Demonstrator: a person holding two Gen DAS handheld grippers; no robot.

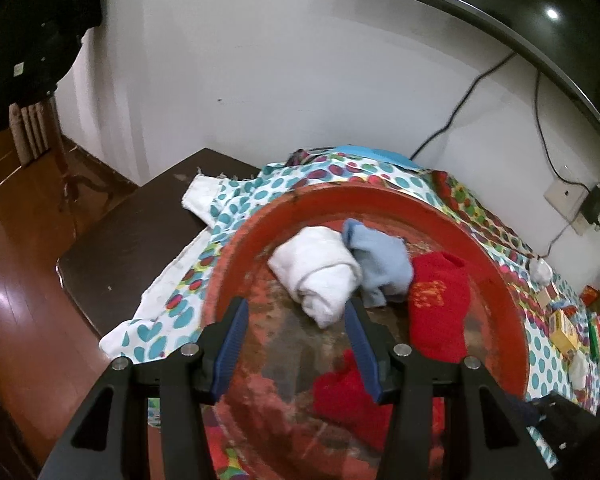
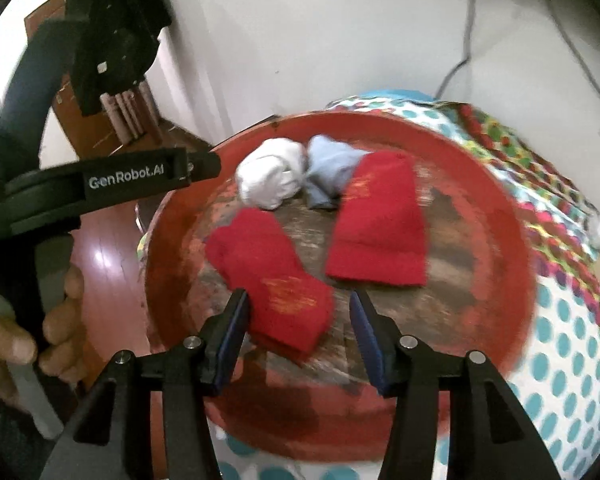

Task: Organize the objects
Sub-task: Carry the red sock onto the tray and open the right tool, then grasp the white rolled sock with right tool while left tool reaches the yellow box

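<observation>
While both grippers gape empty, red tray (image 2: 511,216) holds four socks: two red, one white, one blue.

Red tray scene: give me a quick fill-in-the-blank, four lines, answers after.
1. The socks lie in a round ___ tray.
2. The rolled bundle beside the blue sock is ___.
3. The number of red socks, near and far, is ___.
4. The right gripper fingers stand ___, the near red sock between them.

Answers: red; white; two; open
</observation>
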